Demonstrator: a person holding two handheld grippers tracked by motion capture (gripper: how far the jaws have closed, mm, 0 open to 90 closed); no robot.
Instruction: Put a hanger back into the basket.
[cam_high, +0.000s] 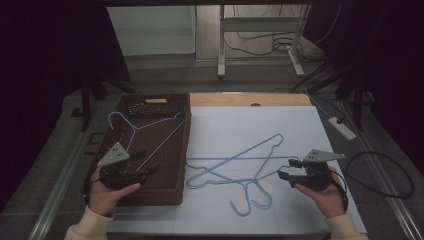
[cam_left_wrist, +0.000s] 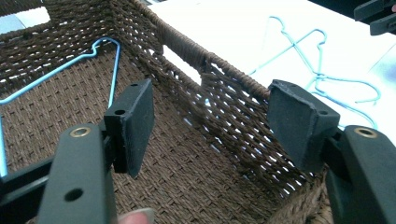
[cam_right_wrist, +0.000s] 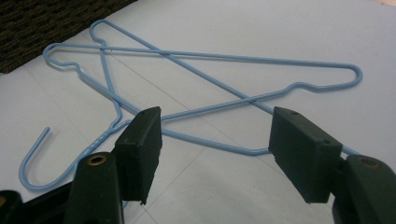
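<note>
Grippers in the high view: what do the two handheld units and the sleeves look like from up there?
Both are black two-jaw units. The left gripper and the right gripper each carry a grey three-cornered plate on top, and a black cable trails from the right one. In the gripper views the jaws end in flat black rectangular pads with brass-coloured pivots behind them. The person wears cream, ribbed-cuffed sleeves.

Hangers, light blue wire: three in total. One hanger in basket lies inside the single brown woven basket; two crossed hangers overlap on the white table. Handheld grippers: two.
</note>
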